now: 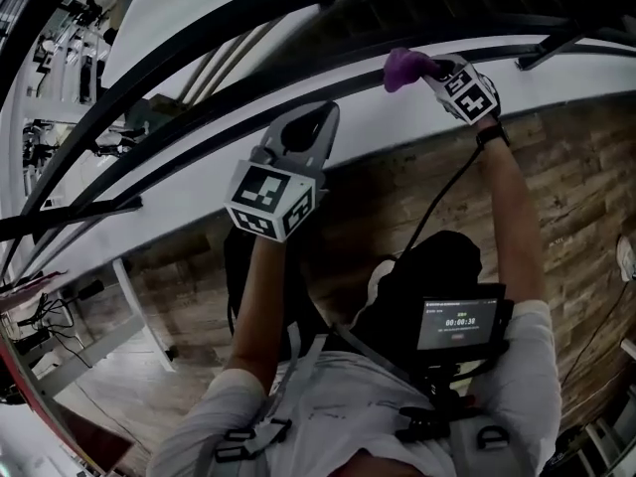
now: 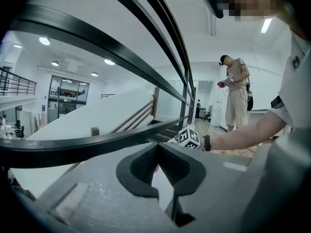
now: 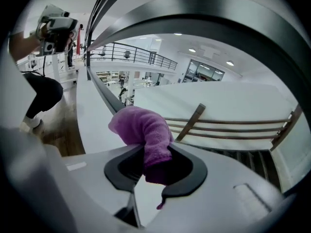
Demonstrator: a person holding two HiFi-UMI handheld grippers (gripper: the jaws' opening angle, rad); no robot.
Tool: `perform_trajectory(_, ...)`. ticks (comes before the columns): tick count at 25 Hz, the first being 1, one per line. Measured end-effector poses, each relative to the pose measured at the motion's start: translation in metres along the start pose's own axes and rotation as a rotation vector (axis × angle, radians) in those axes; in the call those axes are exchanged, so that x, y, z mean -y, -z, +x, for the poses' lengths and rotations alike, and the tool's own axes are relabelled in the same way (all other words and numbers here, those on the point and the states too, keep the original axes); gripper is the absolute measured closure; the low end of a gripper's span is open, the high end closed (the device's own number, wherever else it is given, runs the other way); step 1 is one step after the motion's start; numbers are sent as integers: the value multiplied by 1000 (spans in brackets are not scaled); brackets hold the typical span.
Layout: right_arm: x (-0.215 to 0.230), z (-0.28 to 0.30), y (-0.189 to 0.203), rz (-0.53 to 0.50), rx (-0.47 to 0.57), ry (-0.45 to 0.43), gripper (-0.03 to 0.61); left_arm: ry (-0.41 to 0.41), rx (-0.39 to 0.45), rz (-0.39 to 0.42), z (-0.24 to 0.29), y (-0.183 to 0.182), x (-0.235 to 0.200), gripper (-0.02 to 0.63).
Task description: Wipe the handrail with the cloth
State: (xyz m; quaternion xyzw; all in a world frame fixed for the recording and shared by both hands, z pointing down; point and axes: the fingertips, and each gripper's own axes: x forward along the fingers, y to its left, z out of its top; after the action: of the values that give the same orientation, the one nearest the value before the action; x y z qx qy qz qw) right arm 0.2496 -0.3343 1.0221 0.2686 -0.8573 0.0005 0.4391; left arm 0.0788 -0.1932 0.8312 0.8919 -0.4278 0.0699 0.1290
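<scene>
The right gripper (image 1: 429,67) (image 3: 155,155) is clamped on a purple cloth (image 1: 402,68) (image 3: 142,129), whose lower end is buried between the jaws. The bunched upper part lies against the dark handrail (image 1: 556,46) (image 3: 104,93) and hides the stretch beneath it, so how firmly it presses cannot be judged. The left gripper (image 1: 316,117) (image 2: 158,148) has its jaws together with nothing in them. Its tip is near a lower part of the rail, and contact cannot be confirmed. The rail is bare between the two grippers and on toward the right edge of the head view. Wooden floor (image 1: 566,197) lies below.
</scene>
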Motion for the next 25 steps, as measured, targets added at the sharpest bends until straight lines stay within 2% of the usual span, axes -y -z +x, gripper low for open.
perform_trajectory(4, 45, -17, 36, 68, -10, 100, 483, 41, -16, -1, 27, 5, 18, 612)
perform_trajectory(10, 108, -39, 87, 161, -61, 190, 485, 89, -24, 7, 58, 6, 42, 612)
perform_trajectory(15, 180, -69, 154, 402, -99, 372, 486, 110, -51, 10, 71, 15, 54, 612)
perform_trajectory(21, 227, -89, 191, 591, -83, 401, 485, 91, -84, 11, 79, 22, 56, 612)
perform_trajectory(22, 233, -93, 197, 603, -94, 426, 485, 91, -89, 13, 81, 23, 58, 612)
perform_trajectory(25, 251, -104, 223, 563, -202, 570, 485, 87, -102, 23, 82, 23, 61, 614)
